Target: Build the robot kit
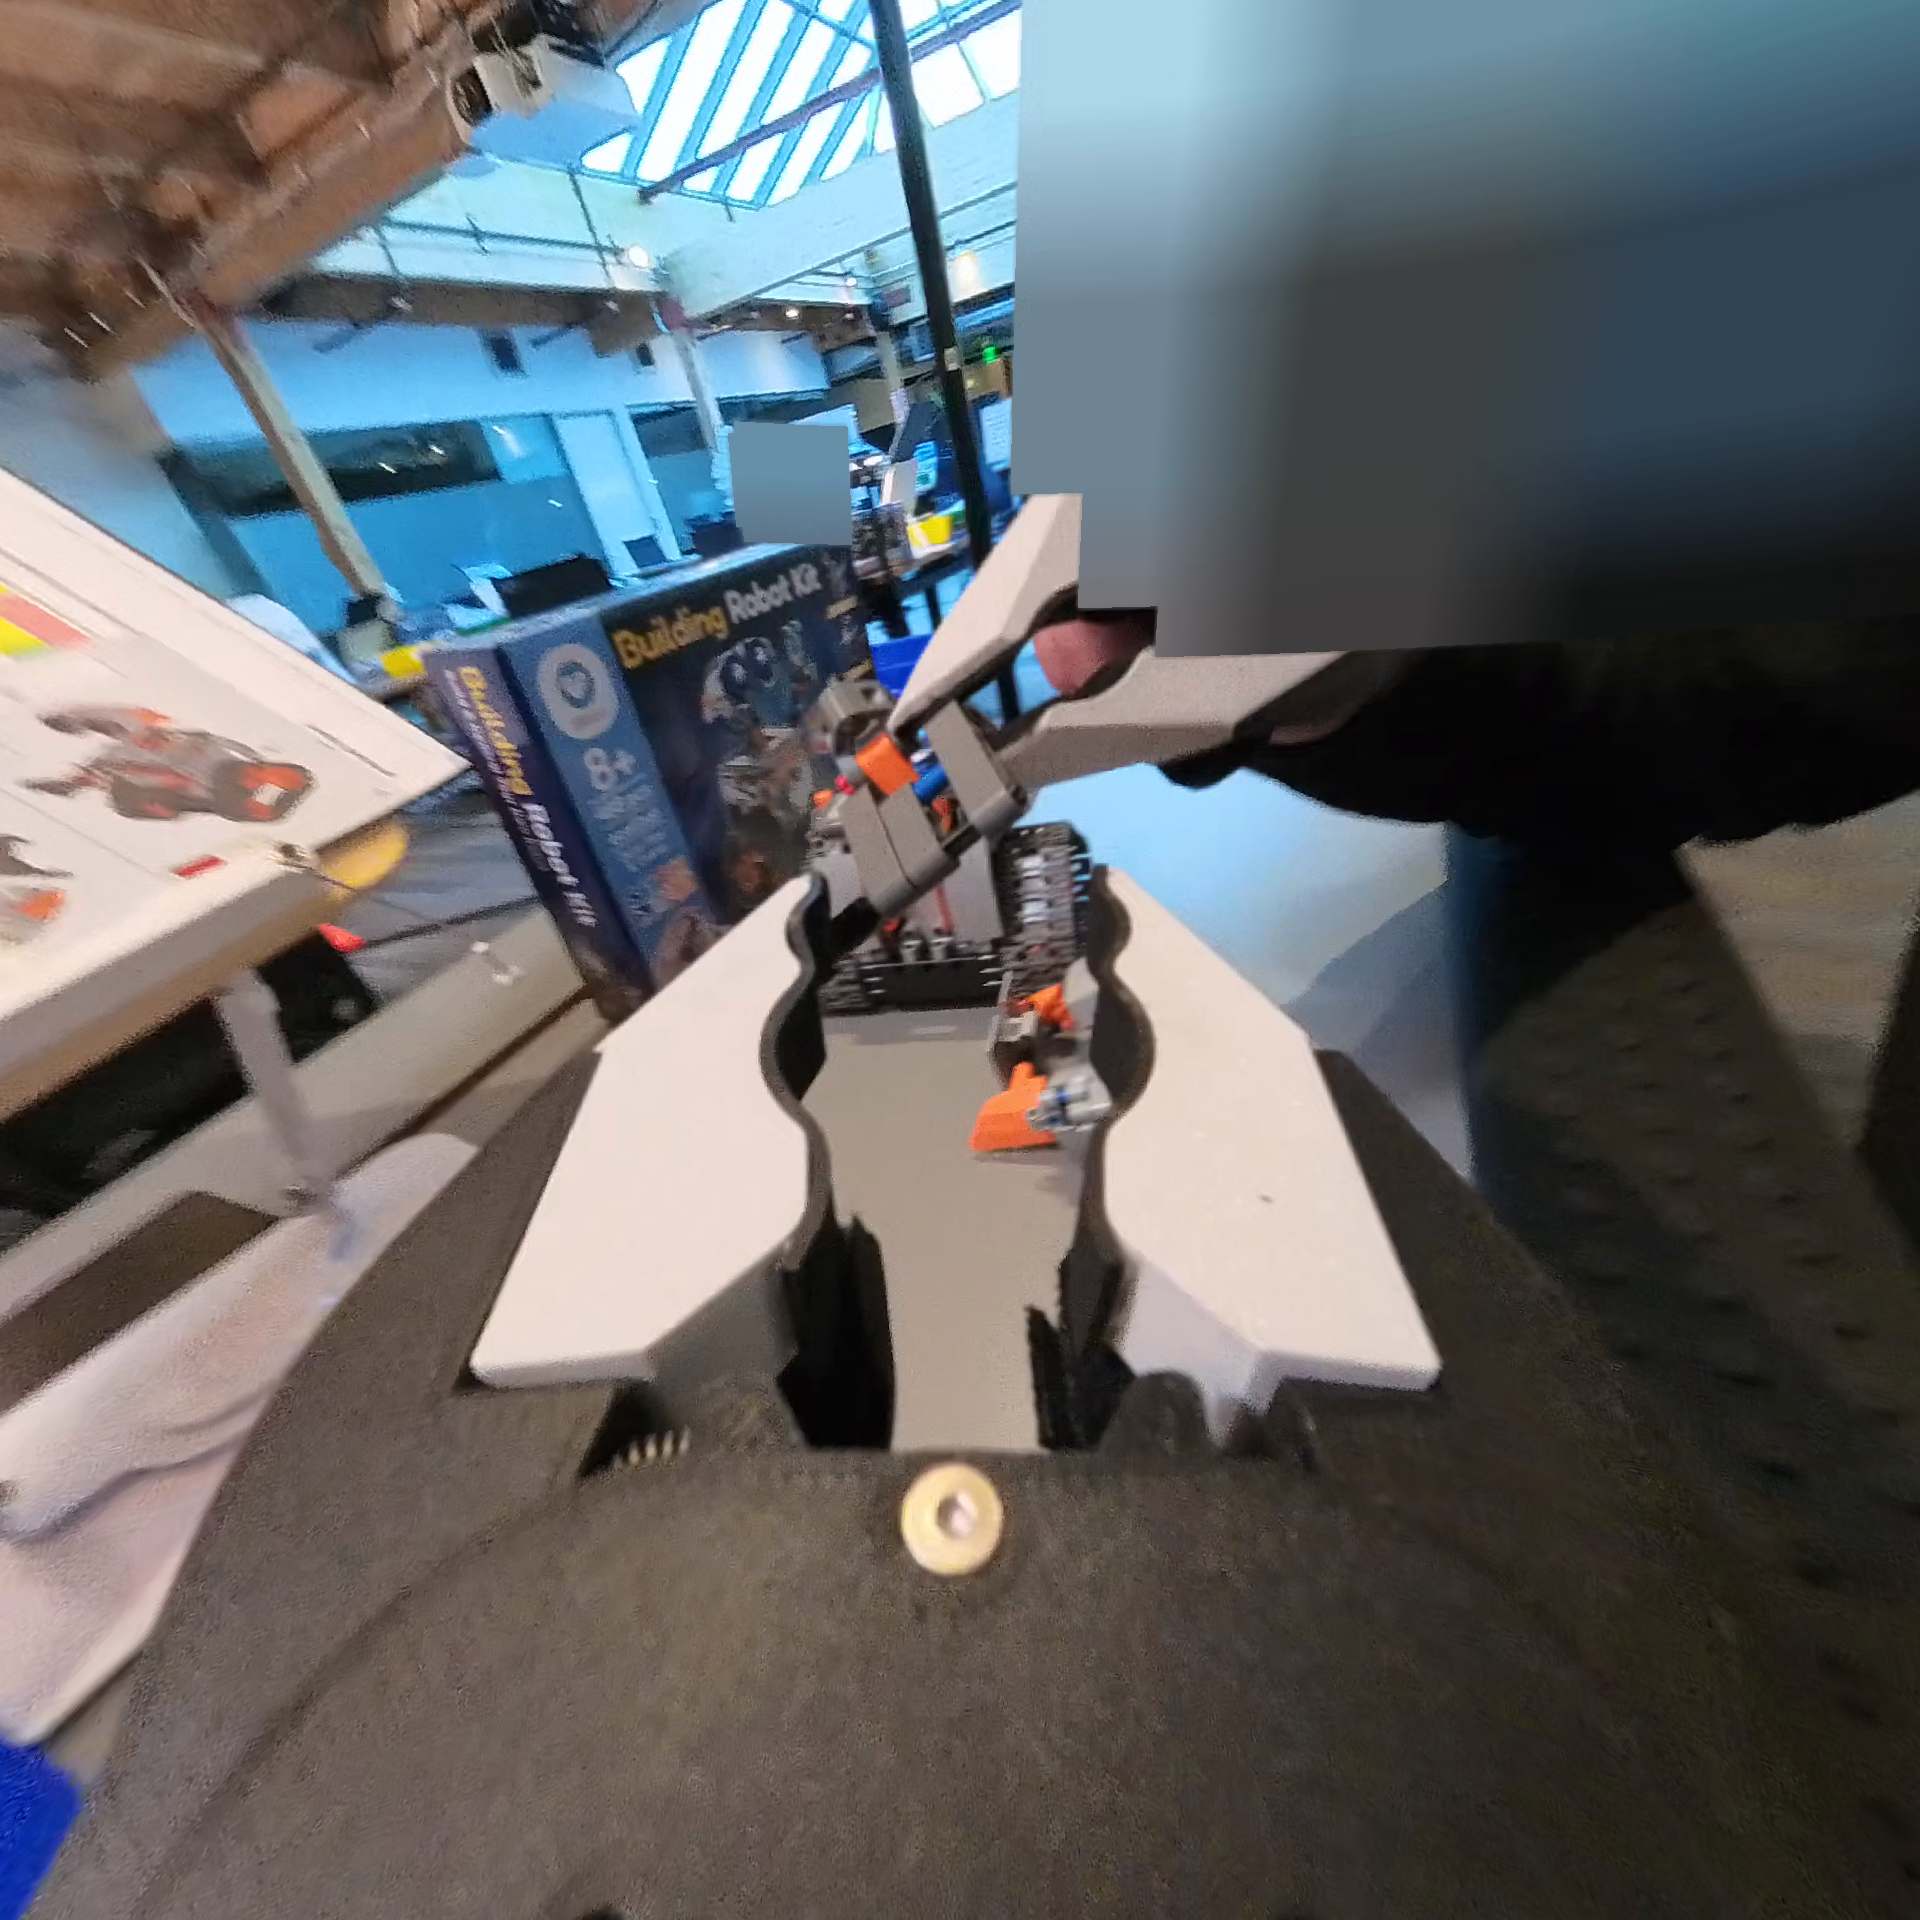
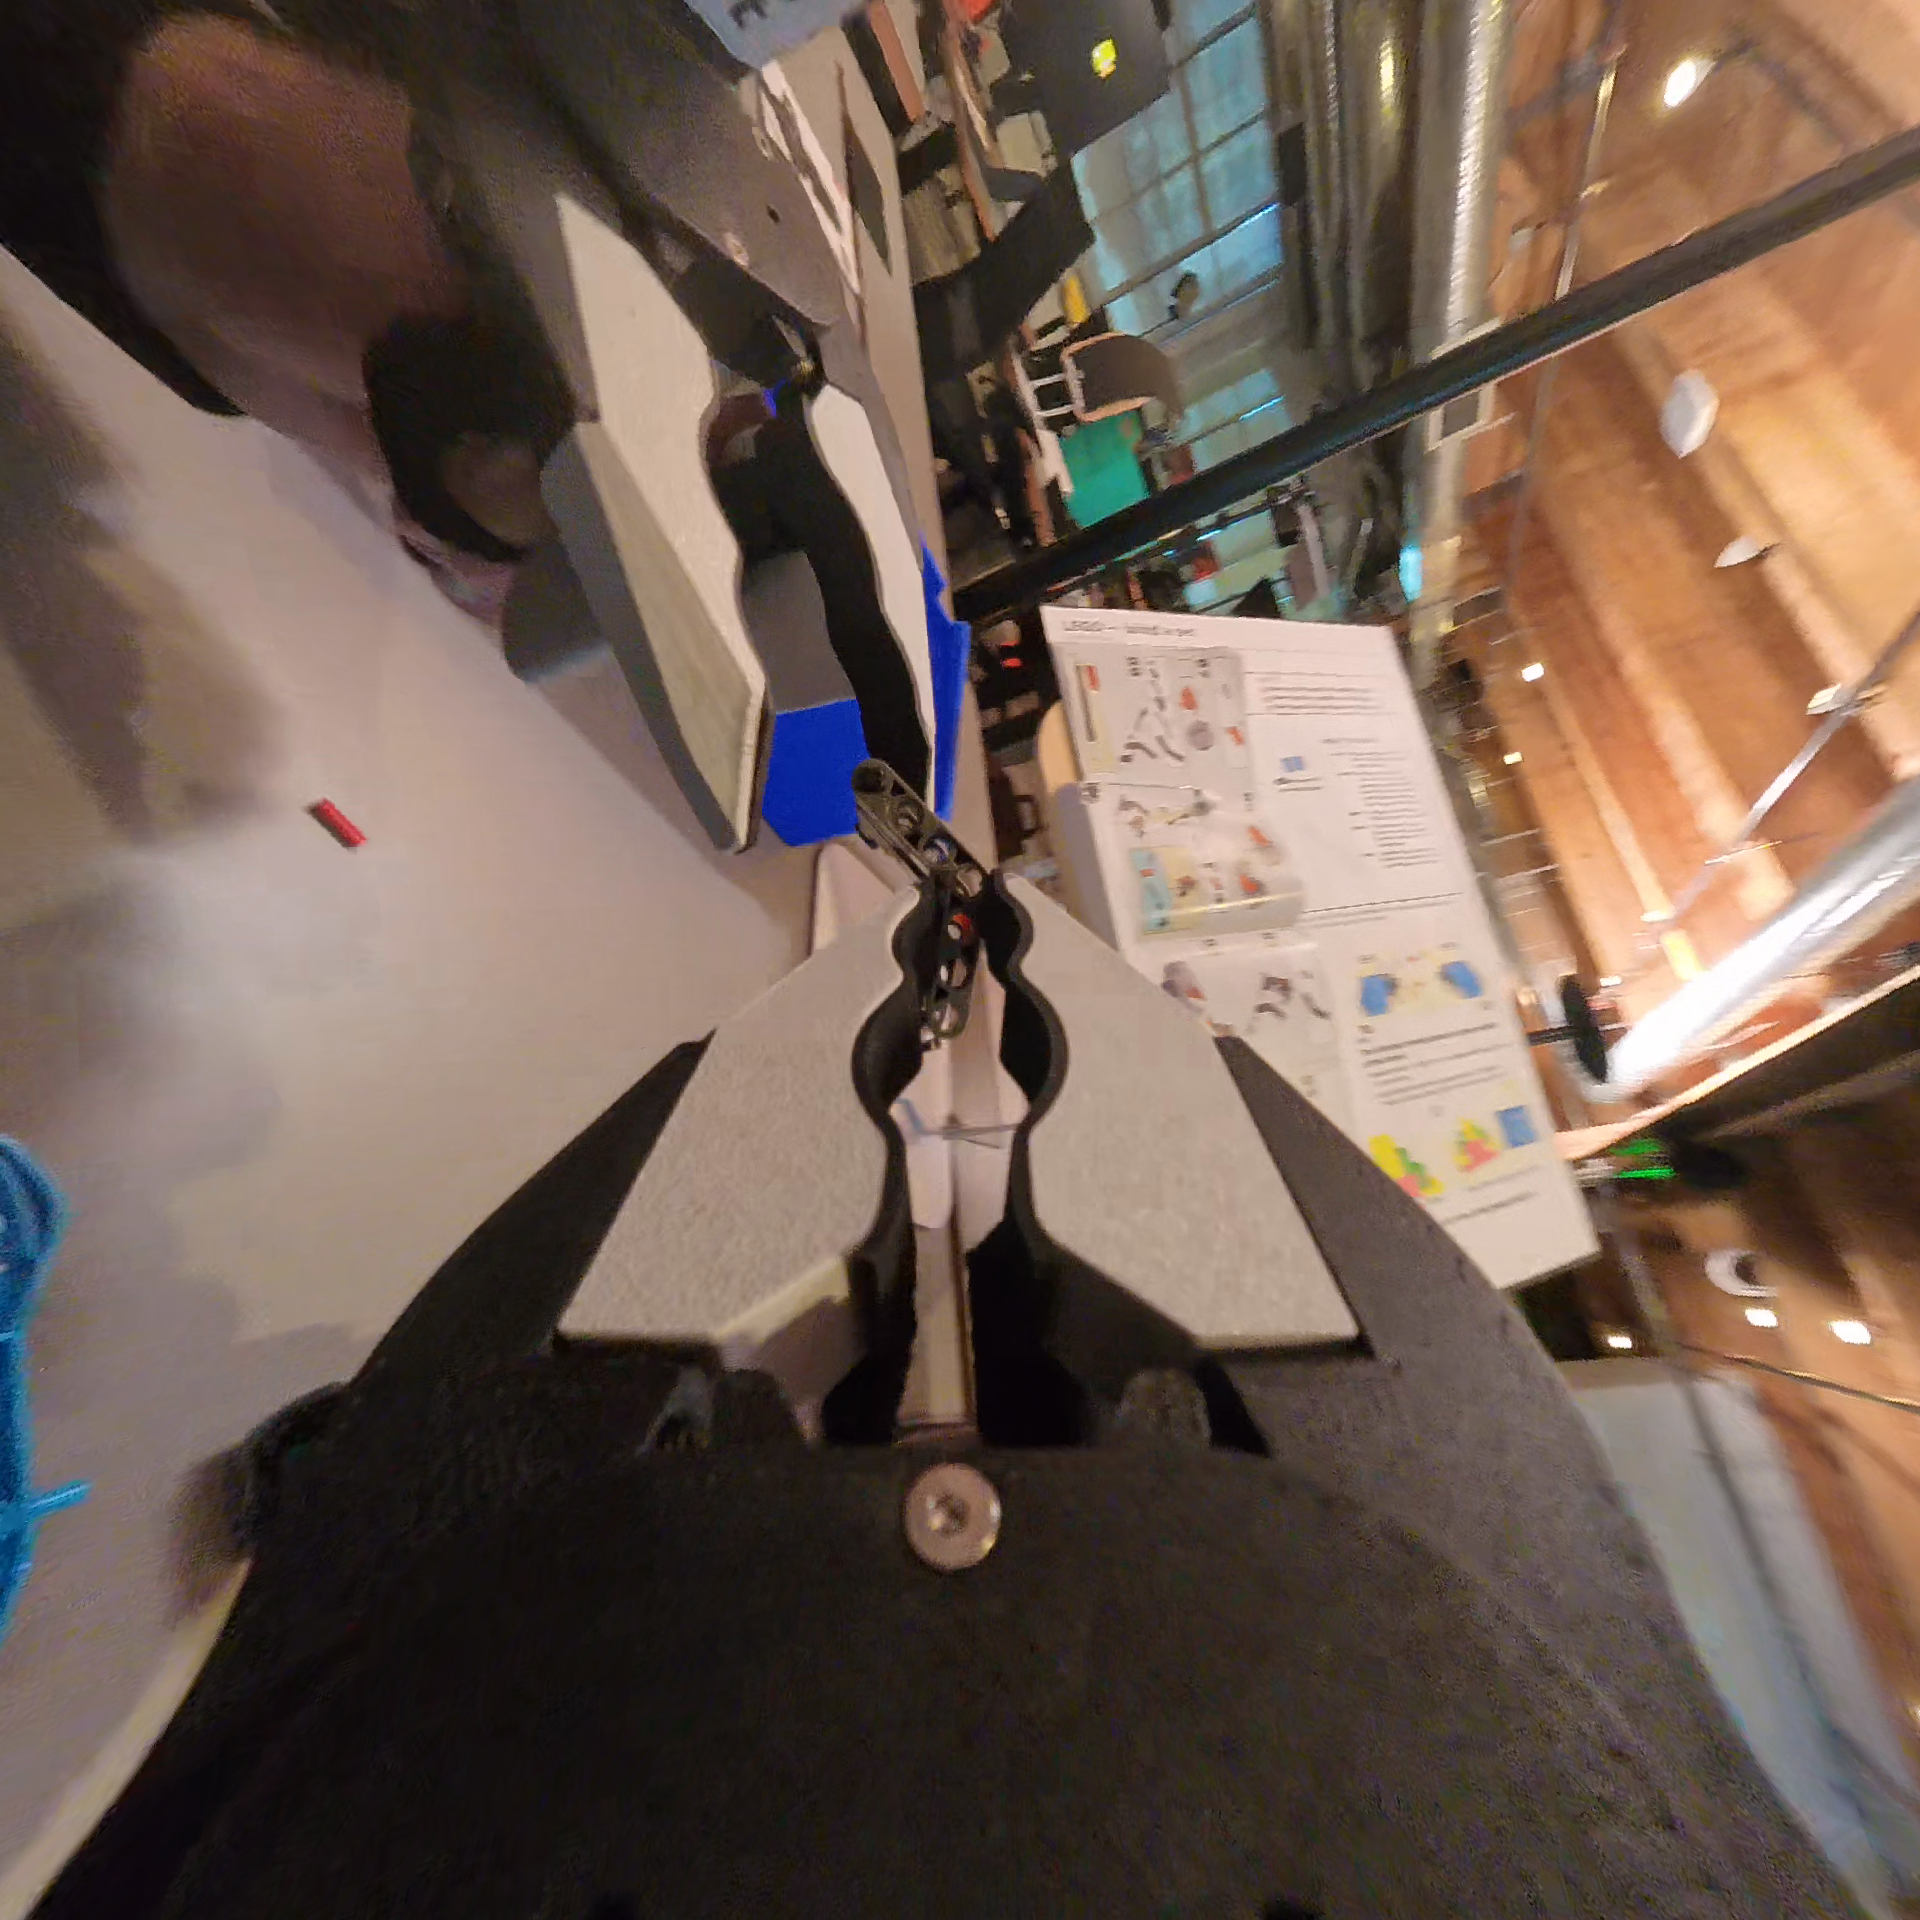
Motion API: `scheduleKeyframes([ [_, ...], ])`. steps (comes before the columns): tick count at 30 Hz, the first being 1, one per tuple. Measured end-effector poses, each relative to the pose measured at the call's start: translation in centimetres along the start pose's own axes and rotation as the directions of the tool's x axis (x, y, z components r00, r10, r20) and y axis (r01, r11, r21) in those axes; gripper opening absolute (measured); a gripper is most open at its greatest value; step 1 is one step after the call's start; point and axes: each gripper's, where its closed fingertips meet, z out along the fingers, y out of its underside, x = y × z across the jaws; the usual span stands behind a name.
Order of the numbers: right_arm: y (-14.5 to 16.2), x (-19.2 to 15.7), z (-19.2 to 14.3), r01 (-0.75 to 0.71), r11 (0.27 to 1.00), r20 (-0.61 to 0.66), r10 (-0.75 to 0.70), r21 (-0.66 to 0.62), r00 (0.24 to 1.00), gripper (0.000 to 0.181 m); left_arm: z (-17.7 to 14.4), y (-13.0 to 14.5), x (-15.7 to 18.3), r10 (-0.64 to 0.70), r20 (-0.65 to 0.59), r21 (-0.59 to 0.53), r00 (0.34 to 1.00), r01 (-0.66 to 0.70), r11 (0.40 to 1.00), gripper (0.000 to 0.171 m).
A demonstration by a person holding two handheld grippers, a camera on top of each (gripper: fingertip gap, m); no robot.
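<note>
Between the two grey fingers of the left gripper (image 1: 961, 935) a wide gap shows, so its jaws stand open and hold nothing. Beyond the tips stands a black studded block assembly (image 1: 997, 925) on the grey tabletop (image 1: 925, 1195), near the tips; whether they touch it, I cannot tell. Just beside the right finger lie small orange and grey loose pieces (image 1: 1029, 1107). Behind the assembly stands a dark blue kit box (image 1: 644, 769), and at the left a white instruction board (image 1: 156, 748) leans on a stand.

In the same view the right gripper (image 1: 940, 774) comes from the upper right, and its jaws are closed on a grey and orange beam piece (image 1: 894, 810) that hangs above the black assembly. In its own camera, the right gripper (image 2: 961, 904) pinches a dark perforated beam (image 2: 920, 821) between the tips, and the beam sticks out forward. Farther off are the left gripper's fingers and a blue patch (image 2: 821, 769). A small red piece (image 2: 338, 821) lies alone on the pale tabletop, well apart.

The beam looks like stiff, light plastic with smooth sides, so I judge it can swivel if held by one end only. A hold nearer its middle, across the flat faces, seems safer. The joints between snapped pieces may come apart under a strong pull.
</note>
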Motion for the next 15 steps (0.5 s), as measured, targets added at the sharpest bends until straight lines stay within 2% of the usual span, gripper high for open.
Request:
scheduleKeyframes([
  [4, -0.5, -0.3, 0.0, 0.143, 0.990, -0.075, -0.144, -0.010, 0.987, 0.006, 0.5, -0.5, -0.1, -0.168, -0.051, 0.026, 0.984, 0.170, 0.985, 0.052],
  [7, -0.7, -0.6, 0.1, 0.193, 0.981, -0.097, -0.192, 0.000, 0.977, 0.006, 0.8, -0.3, 0.0, -0.189, -0.061, 0.002, 0.980, 0.189, 0.982, 0.044],
  [11, -0.5, -0.9, 0.3, 0.181, 0.983, -0.086, -0.178, 0.026, 0.980, 0.007, 0.7, -0.2, 0.0, -0.123, -0.025, -0.016, 0.992, 0.123, 0.992, 0.036],
  [14, -1.0, -1.2, -0.2, 0.064, 0.992, 0.015, -0.066, 0.110, 0.998, 0.012, 0.6, -0.1, 0.1, -0.003, 0.020, -0.041, 1.000, 0.004, 0.999, 0.036],
  [15, -1.2, -1.2, -0.5, 0.011, 0.991, 0.062, -0.020, 0.137, 0.998, 0.017, 0.6, -0.2, 0.1, 0.073, 0.050, -0.060, 0.996, -0.069, 0.996, 0.035],
])
